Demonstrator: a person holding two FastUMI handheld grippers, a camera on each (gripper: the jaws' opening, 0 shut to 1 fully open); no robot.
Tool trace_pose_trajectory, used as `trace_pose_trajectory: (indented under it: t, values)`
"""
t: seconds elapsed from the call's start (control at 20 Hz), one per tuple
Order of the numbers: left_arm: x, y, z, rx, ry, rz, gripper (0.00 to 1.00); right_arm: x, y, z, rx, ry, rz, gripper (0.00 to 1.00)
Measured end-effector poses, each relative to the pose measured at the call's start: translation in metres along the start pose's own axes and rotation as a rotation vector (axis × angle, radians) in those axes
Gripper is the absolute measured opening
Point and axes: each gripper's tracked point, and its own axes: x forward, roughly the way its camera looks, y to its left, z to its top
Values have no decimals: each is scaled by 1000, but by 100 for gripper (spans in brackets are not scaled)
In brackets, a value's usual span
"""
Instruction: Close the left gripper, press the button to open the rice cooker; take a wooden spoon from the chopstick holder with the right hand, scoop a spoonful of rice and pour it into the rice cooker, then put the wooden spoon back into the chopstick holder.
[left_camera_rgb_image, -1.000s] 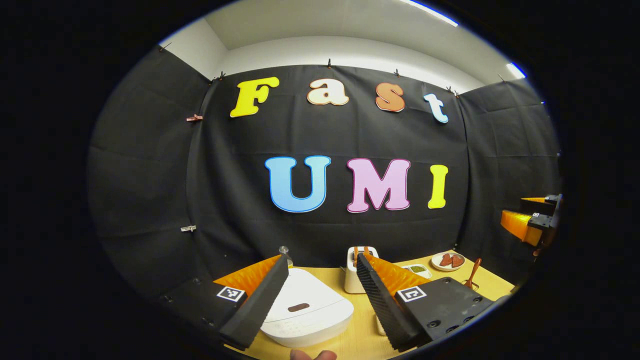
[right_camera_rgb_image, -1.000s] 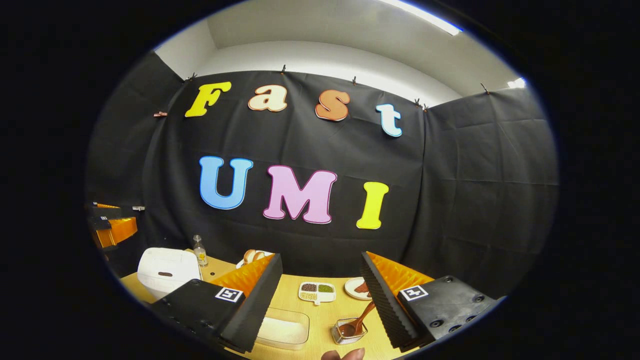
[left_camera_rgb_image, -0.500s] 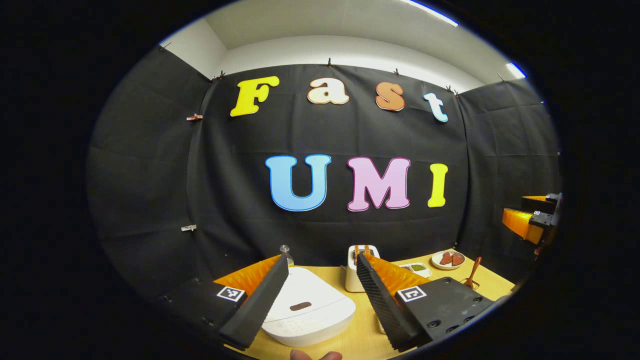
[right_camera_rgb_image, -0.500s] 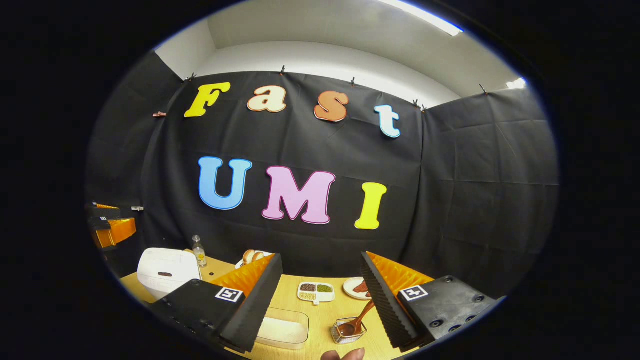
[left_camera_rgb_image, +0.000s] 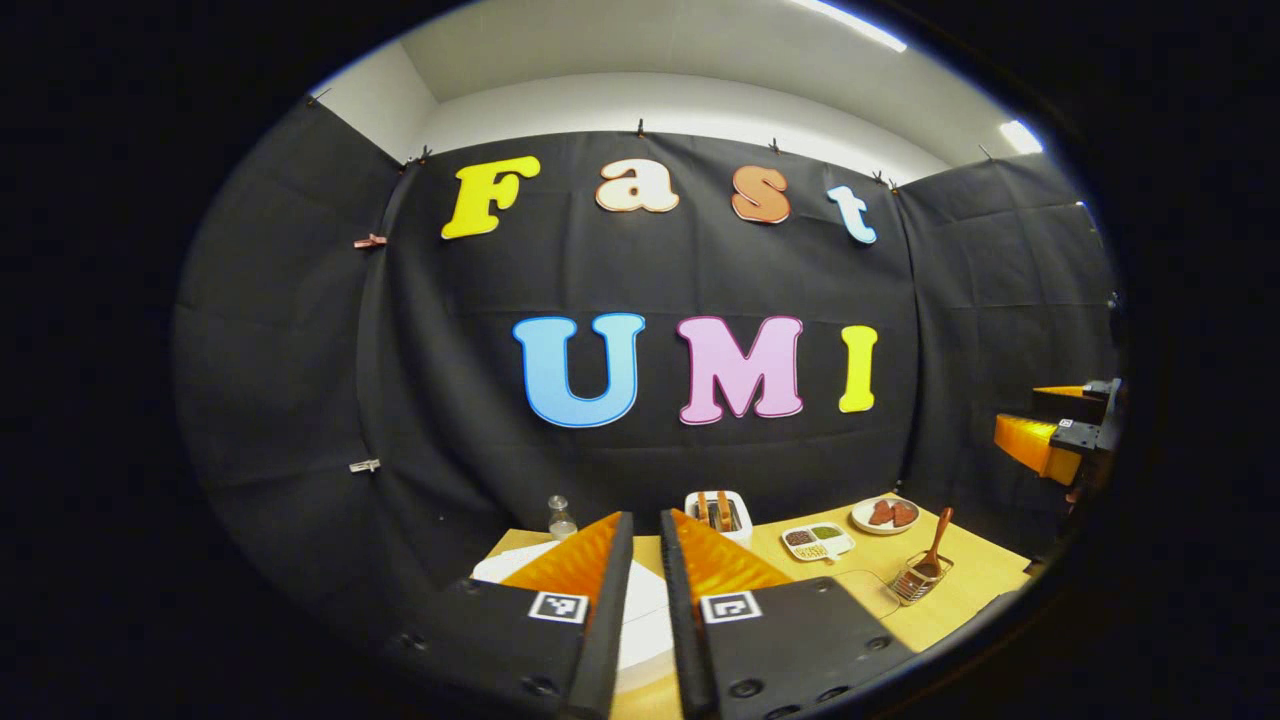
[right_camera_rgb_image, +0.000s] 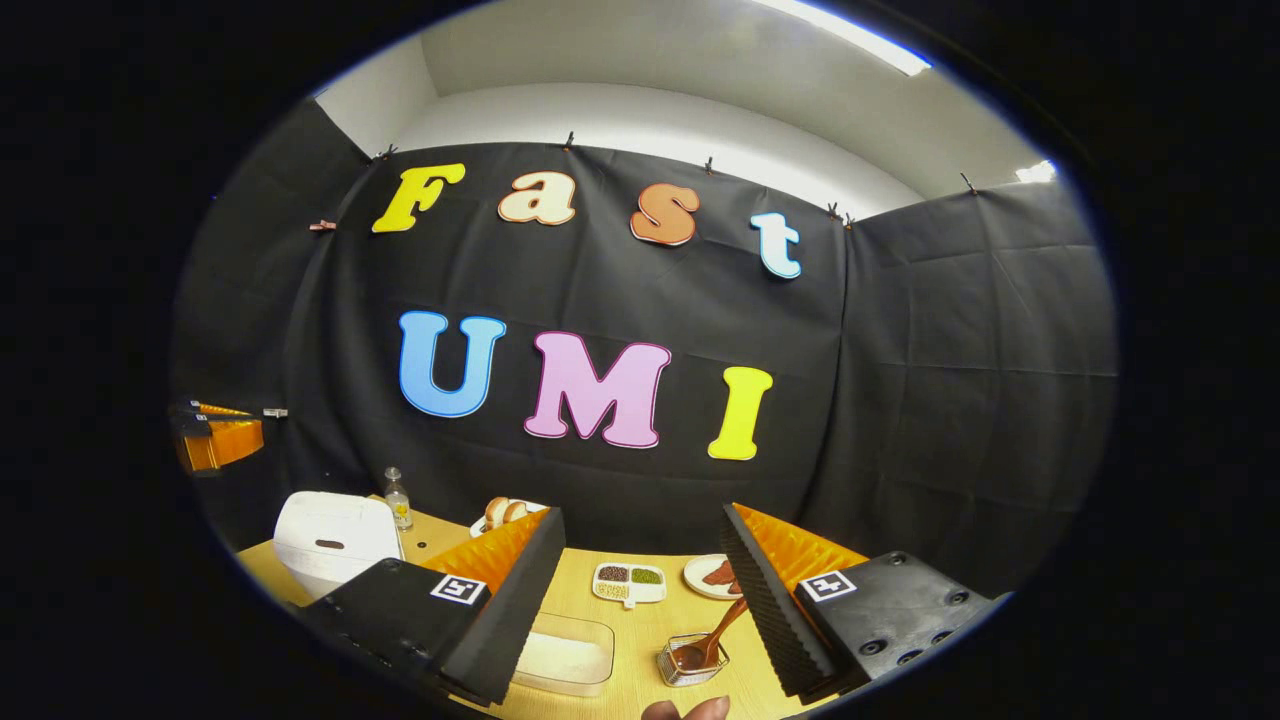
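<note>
The desk (right_camera_rgb_image: 640, 625) is showing smooth pale wood; on it the rice cooker (right_camera_rgb_image: 335, 540) is looking like glossy white plastic, the chopstick holder (right_camera_rgb_image: 690, 662) like wire metal, holding a wooden spoon (right_camera_rgb_image: 712, 640).

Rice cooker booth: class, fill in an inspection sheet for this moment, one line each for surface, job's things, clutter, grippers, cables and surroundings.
Surface: wooden table.
Job's things: rice cooker lid down; wooden spoon standing in the chopstick holder; rice container beside it.
Clutter: bottle, bread plate, divided dish, toaster, snack plate.
Grippers: left gripper nearly shut over the cooker; right gripper open, empty.
Cables: a thin cord on the table.
Surroundings: black cloth wall, ceiling lights.
</note>
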Motion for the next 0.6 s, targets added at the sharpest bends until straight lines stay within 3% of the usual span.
trace_pose_trajectory:
  t: [0.1, 0.25, 0.45, 0.6]
  values:
    - [2, -1, -2, 4, 2, -35, 9, -2, 0, 0, 3, 0, 1, 98]
    - [8, 6, -10, 9, 36, -92, 10, -4, -2, 0, 4, -3, 1, 98]
    - [26, 23, -39, -9, 167, -189, 7, -4, -6, -4, 1, 4, -4, 98]
    - [45, 43, -65, -48, 272, -208, 7, -5, -8, -4, -11, 8, -7, 98]
